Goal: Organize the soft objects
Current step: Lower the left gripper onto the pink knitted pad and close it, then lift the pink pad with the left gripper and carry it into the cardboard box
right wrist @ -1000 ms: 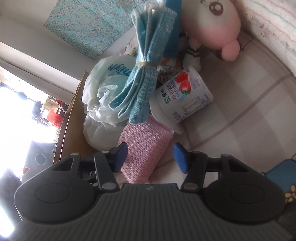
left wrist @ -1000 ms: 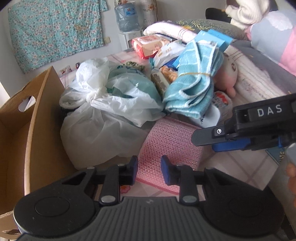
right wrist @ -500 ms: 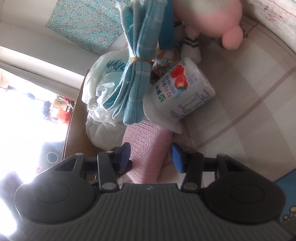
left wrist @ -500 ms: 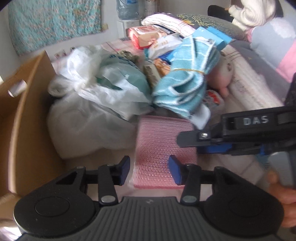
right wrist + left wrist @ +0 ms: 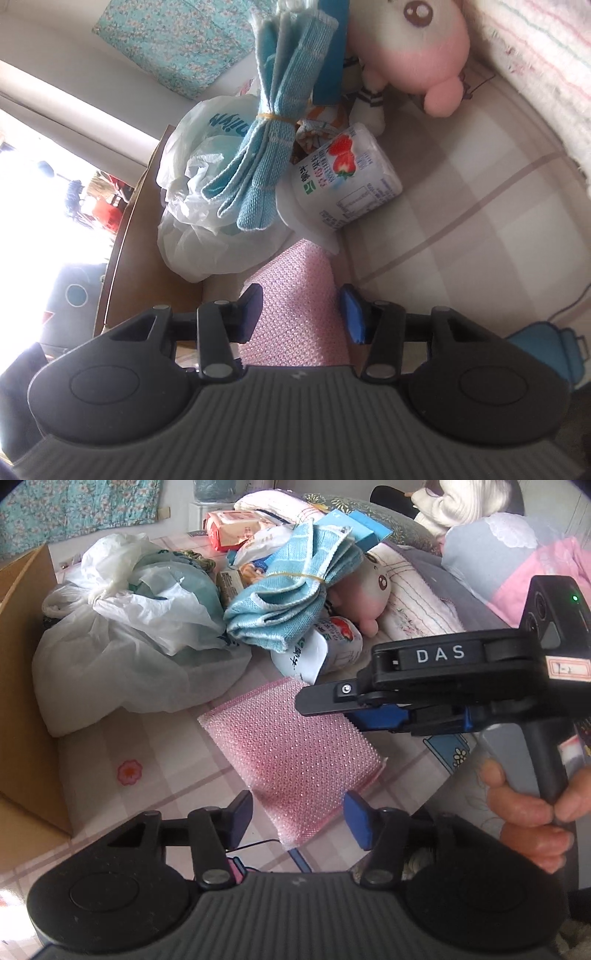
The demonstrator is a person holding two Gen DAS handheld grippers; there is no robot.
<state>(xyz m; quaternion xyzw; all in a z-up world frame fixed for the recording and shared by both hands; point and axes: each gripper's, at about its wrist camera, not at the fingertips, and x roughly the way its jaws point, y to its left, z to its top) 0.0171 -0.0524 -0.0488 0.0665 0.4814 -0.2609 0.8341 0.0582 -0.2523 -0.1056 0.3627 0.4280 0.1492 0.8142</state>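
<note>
A pink dotted sponge pad [image 5: 291, 746] lies on the checked sheet. Its near corner sits between the jaws of my left gripper [image 5: 299, 808]; those jaws are opening and the pads stand clear of the pad. My right gripper [image 5: 328, 712] comes in from the right, turned on its side, over the sponge's far right edge. In the right wrist view the sponge [image 5: 295, 306] fills the gap of the right gripper [image 5: 301, 302], with both pads against it. Behind lie a blue towel bundle [image 5: 288, 602] tied with a rubber band and a pink plush toy [image 5: 365, 590].
White plastic bags [image 5: 122, 627] are heaped at the left against a cardboard box [image 5: 22, 664]. A strawberry-printed paper roll [image 5: 343, 177] lies just behind the sponge. A hand [image 5: 528, 819] holds the right gripper's handle. Folded quilts and pillows [image 5: 509, 554] line the right.
My left gripper's jaws have widened while it tipped down and moved in over the sponge's near corner. The right gripper has narrowed its jaws onto the sponge.
</note>
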